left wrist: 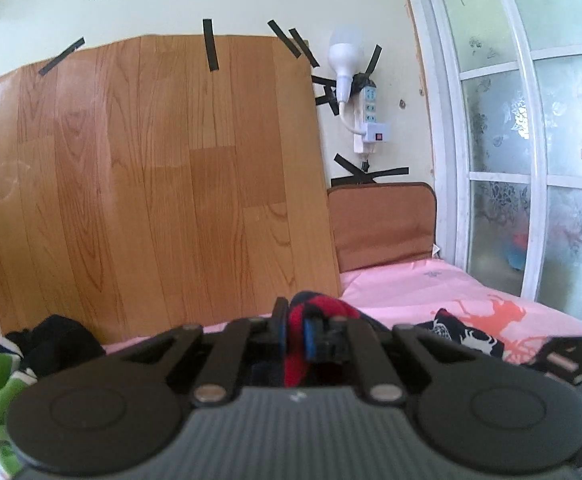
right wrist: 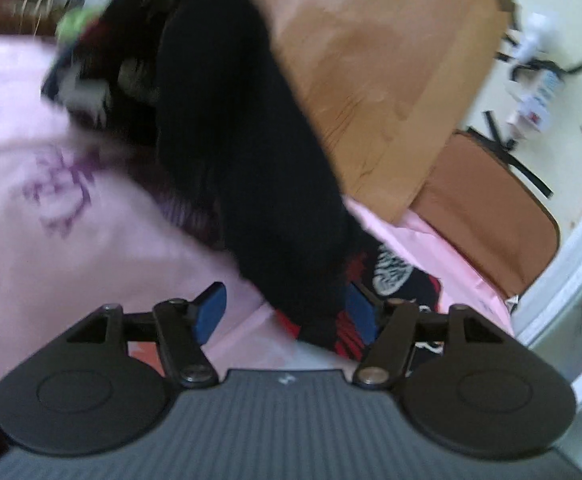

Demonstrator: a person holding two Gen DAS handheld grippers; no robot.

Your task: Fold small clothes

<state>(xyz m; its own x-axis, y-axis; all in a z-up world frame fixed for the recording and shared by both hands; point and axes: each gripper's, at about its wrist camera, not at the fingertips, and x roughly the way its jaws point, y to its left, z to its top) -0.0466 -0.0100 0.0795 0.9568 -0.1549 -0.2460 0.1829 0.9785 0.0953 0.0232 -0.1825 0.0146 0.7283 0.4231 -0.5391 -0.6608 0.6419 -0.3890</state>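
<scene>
In the left wrist view my left gripper (left wrist: 297, 332) is shut on a bunched red and dark cloth (left wrist: 323, 310), held up above the pink bed sheet (left wrist: 411, 284). A dark garment with white prints (left wrist: 465, 334) lies on the sheet to the right. In the right wrist view, which is blurred, my right gripper (right wrist: 287, 312) stands open. A long black cloth (right wrist: 251, 160) runs down from the upper left into the gap. Its lower end, with red stripes (right wrist: 345, 340), lies by the right pad (right wrist: 361, 308). The left pad (right wrist: 211, 314) is clear of it.
A wood-pattern sheet (left wrist: 151, 184) is taped to the wall behind the bed. A brown cushion (left wrist: 383, 224) leans beside it under a power strip with a bulb (left wrist: 365, 116). Black and green clothes (left wrist: 51, 344) are piled at the left. A frosted glass door (left wrist: 531, 140) stands right.
</scene>
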